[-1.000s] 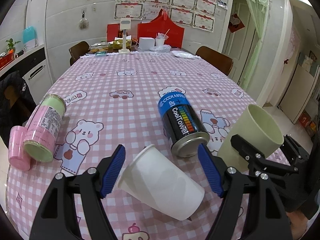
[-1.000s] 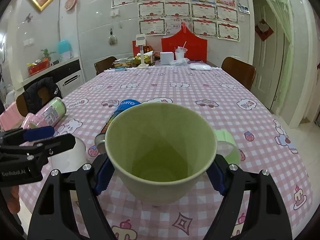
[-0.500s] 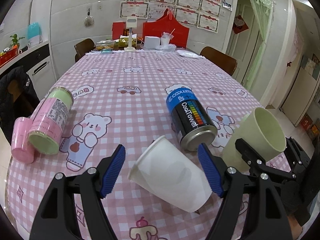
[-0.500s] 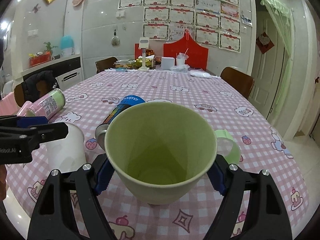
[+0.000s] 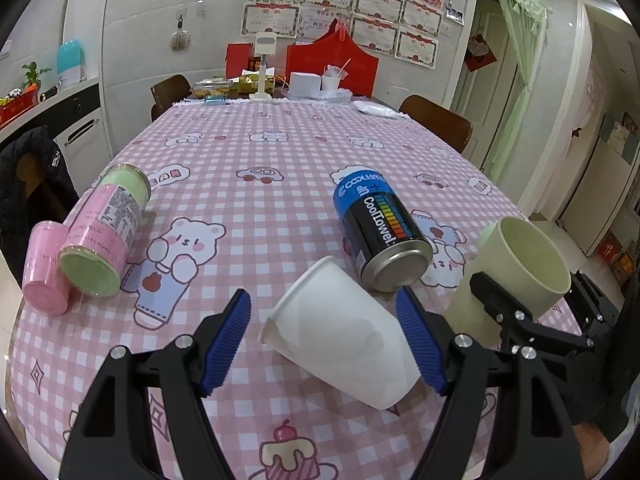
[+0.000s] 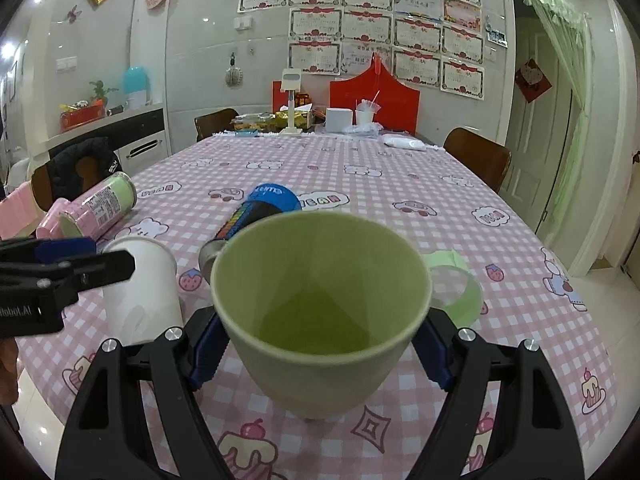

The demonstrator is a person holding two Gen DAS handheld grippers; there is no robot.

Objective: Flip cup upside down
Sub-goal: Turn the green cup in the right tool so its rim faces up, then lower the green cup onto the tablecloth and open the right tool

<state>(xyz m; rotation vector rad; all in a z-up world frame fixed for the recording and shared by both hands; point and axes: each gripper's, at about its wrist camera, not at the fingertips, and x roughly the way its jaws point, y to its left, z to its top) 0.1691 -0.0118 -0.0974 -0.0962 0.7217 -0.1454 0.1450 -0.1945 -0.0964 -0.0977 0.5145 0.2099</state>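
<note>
Both grippers have lifted slightly; right gripper [image 6: 320, 344] pinches the green cup [image 6: 320, 308], left gripper [image 5: 324, 340] spread around the white cup [image 5: 340, 344].

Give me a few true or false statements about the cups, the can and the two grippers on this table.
1. The right gripper holds the green cup mouth up. True.
2. The white cup is gripped tight by the left gripper. False: the jaws are open, with a gap on the left side.
3. The can stands upright. False: it lies on its side.
4. The pink tube lies on its side. True.
</note>
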